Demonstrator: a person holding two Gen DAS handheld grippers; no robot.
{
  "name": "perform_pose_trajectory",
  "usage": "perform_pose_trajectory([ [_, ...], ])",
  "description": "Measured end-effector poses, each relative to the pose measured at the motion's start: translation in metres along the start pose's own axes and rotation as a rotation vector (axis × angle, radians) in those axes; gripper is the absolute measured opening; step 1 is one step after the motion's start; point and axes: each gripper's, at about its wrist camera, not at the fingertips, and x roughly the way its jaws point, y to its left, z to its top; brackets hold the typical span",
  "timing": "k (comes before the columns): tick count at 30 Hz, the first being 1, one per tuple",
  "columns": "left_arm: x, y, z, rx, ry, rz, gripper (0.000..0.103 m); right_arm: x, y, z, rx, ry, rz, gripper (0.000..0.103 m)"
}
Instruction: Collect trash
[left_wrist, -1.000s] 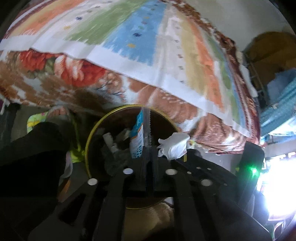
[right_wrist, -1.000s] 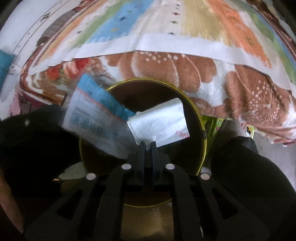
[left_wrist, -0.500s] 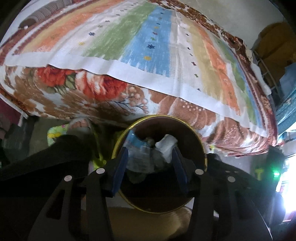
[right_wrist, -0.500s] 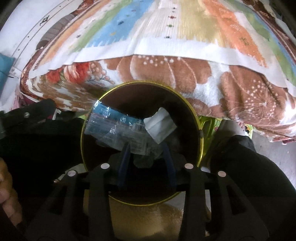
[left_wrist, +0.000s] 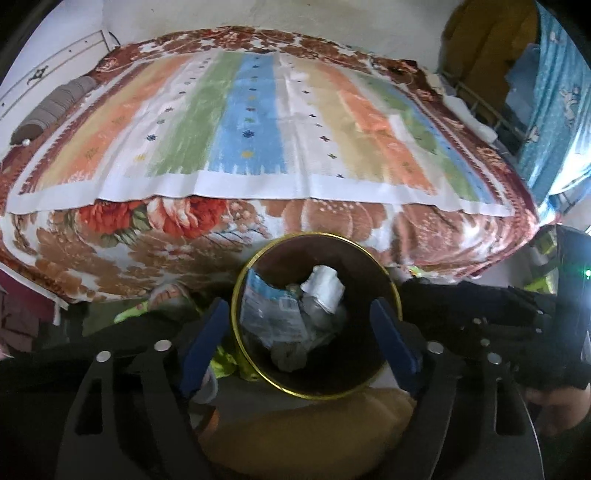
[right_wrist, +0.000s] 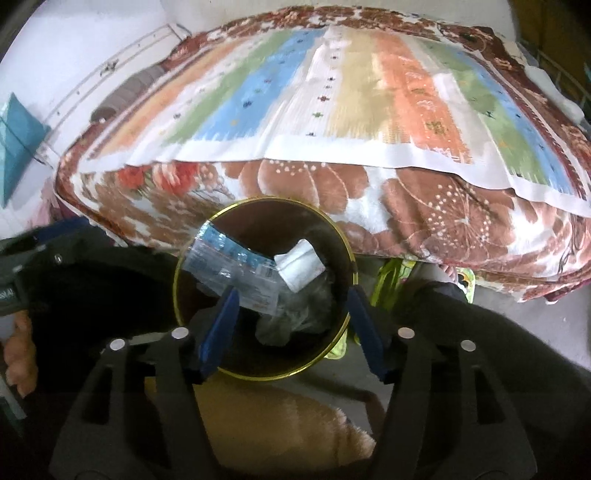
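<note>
A: Both tongs have just been opening. The left gripper (left_wrist: 301, 332) and right gripper (right_wrist: 291, 326) stand spread with nothing between the pads.

B: And the trash?

A: A second ago each pinched a piece; now the plastic wrapper (right_wrist: 236, 273) and white paper (right_wrist: 301, 267) lie inside the bin (left_wrist: 258, 369).

B: Room?

A: The bed's floral blanket edge (left_wrist: 332, 221) hangs just beyond the far rim; the striped cover (left_wrist: 251, 122) looks bare.
</note>
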Motion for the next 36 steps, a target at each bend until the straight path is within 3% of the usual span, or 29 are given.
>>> perform_pose_trajectory([
  [6, -0.023, -0.005, -0.017, 0.041, -0.056, -0.030, 0.084, -0.039, 0.003, -0.016, -0.008, -0.112, 0.024, 0.066],
  [12, -0.065, -0.008, -0.039, 0.091, -0.190, -0.101, 0.092, -0.092, 0.007, -0.038, -0.054, -0.273, 0.022, 0.081],
  [16, -0.074, -0.015, -0.047, 0.125, -0.258, -0.098, 0.097, -0.095, 0.010, -0.042, -0.073, -0.288, 0.030, 0.089],
  [19, -0.061, -0.021, -0.044, 0.149, -0.240, -0.047, 0.097, -0.080, 0.011, -0.037, -0.051, -0.257, 0.039, 0.089],
  [22, -0.039, -0.017, -0.038, 0.119, -0.170, -0.004, 0.097, -0.065, 0.015, -0.032, -0.055, -0.235, 0.022, 0.093],
  [28, -0.013, 0.004, -0.030, -0.007, -0.041, -0.009, 0.097, -0.046, 0.017, -0.030, -0.046, -0.179, 0.016, 0.094],
  [36, -0.003, -0.005, -0.030, 0.003, -0.018, 0.006, 0.097, -0.030, 0.021, -0.028, -0.043, -0.125, 0.025, 0.094],
])
